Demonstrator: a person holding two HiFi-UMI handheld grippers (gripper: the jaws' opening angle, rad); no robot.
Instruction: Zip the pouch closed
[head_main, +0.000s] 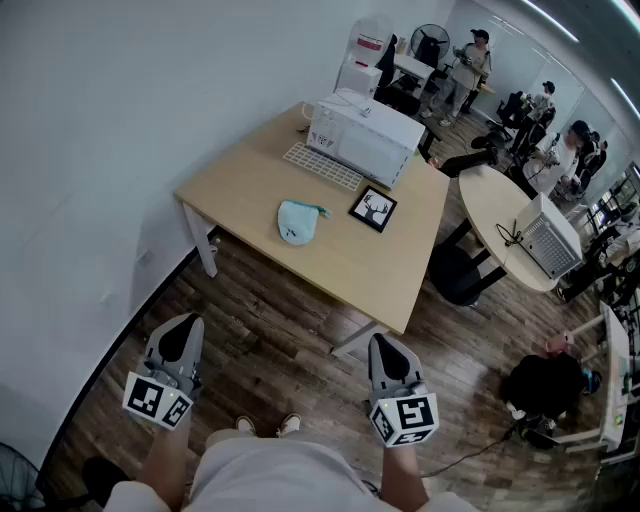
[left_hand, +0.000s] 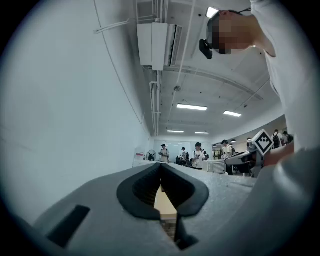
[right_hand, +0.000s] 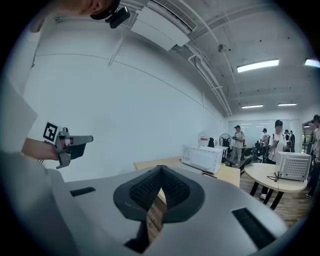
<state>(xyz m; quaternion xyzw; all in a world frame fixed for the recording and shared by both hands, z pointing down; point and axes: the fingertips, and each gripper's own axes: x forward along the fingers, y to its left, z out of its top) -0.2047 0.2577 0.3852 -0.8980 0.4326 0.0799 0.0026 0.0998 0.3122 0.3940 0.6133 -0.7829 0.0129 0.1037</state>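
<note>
Both grippers are clamped together on nothing. The left gripper (head_main: 183, 335) and right gripper (head_main: 388, 352) hang over the wood floor (head_main: 270, 340), on the near side of the table (head_main: 335, 268). The light blue pouch (head_main: 298, 221) lies mid-table, well apart from both. A framed deer picture (head_main: 372, 209) sits near it on the right, and a white microwave (head_main: 365, 135) is at the far edge.

Person's holding both out front, side by side but well apart. Left gripper (head_main: 184, 325) has its jaws squeezed together with nothing in them. Right gripper (head_main: 386, 344), same deal: closed up, empty, pointing ahead.
</note>
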